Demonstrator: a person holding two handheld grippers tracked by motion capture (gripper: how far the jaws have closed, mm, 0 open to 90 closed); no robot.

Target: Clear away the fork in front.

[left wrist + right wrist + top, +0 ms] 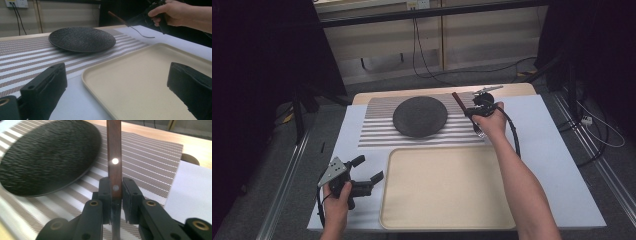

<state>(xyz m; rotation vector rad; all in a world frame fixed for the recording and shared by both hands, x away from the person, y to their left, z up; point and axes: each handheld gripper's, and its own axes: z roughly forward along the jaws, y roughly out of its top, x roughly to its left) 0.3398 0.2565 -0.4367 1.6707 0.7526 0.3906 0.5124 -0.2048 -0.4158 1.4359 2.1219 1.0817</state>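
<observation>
Nearest the high camera, my two forearms came up from the bottom edge, and I place everything against the beige tray [447, 187] lying on the white table cover [552, 150].

My left hand [337, 197] sat just off the tray's left edge, wrist low, holding the left gripper [364, 175] level with its jaws pointing toward the tray. Those jaws stood wide apart with nothing between them; in the left gripper view the tray's near rim ran through the gap.

My right arm reached across the tray's right side to a spot just beyond its far right corner. The right hand [492, 120] was curled around the right gripper [469, 112], raised off the table. Its jaws were clamped on a piece of cutlery with a wooden handle [114, 155]. The handle rose out past the fingertips, pinched near its lower rivet, while the metal shank ran back between the jaws. In the left gripper view a thin metal end [145, 35] hung below that hand, clear of the table; I could not tell what kind of utensil it was.

Beyond the tray's far edge lay a striped placemat [377, 125] with a dark round plate [419, 116] resting on it, just left of the held handle. The tray's surface was bare, and open cover lay to its right.
</observation>
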